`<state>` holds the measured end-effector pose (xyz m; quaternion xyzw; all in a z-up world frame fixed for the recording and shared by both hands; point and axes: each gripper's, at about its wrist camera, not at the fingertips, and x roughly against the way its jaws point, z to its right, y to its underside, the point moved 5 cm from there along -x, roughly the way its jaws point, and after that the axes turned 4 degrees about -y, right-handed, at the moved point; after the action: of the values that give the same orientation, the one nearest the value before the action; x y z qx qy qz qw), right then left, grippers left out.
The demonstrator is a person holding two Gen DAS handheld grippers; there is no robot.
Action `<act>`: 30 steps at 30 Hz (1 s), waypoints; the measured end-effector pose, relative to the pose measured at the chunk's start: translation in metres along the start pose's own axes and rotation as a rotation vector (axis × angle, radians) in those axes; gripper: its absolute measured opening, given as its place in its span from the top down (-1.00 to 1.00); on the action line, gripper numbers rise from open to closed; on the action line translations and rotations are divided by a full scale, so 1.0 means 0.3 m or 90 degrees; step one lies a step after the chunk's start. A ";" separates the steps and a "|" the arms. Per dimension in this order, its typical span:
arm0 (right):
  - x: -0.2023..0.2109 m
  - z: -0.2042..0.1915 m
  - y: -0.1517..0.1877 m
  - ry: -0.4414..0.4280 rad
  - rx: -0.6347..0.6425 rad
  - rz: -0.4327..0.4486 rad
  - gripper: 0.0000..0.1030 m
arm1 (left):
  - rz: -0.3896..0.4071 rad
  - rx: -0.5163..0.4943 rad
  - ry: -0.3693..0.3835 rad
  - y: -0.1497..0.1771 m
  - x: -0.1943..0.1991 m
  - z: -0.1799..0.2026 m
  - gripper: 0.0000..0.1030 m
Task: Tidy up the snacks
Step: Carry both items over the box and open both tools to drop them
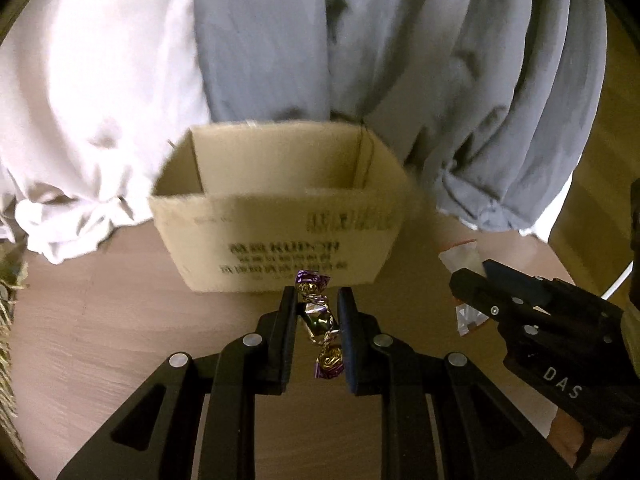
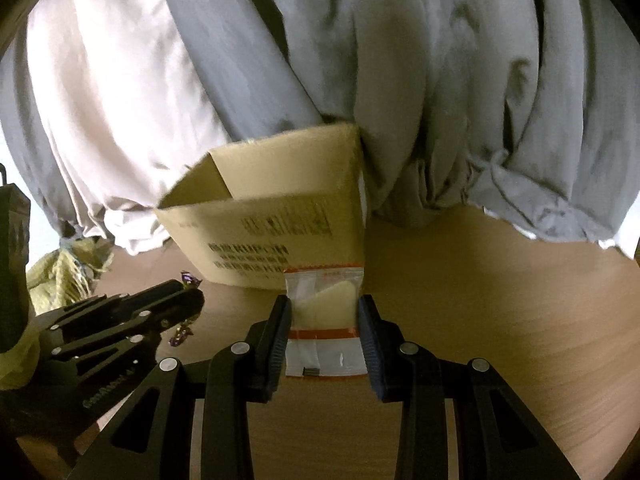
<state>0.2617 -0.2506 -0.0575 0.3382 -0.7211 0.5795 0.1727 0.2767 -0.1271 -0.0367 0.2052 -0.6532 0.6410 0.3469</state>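
the left gripper [image 1: 318, 300] is clamped on a purple and gold candy [image 1: 320, 322] at lower centre, its long axis running up the frame toward the open cardboard box [image 1: 276, 236]. the right gripper [image 2: 324, 308] grips a clear snack packet [image 2: 323, 312], lengthwise toward the same box, above the wooden table [image 2: 500, 320].
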 end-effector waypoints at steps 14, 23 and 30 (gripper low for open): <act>0.118 -0.157 -0.204 -0.034 0.062 0.119 0.31 | 0.116 -0.015 -0.028 -0.190 0.161 -0.087 0.59; 0.082 -0.204 -0.331 -0.049 0.096 0.149 0.31 | 0.142 -0.033 -0.047 -0.319 0.129 -0.131 0.59; -0.018 -0.196 -0.415 -0.050 0.107 0.128 0.31 | 0.117 -0.032 -0.044 -0.399 0.019 -0.173 0.59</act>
<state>0.3428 -0.2056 0.0442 0.3001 -0.7065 0.6384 0.0568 0.3682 -0.0866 0.0473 0.1575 -0.6966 0.6462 0.2688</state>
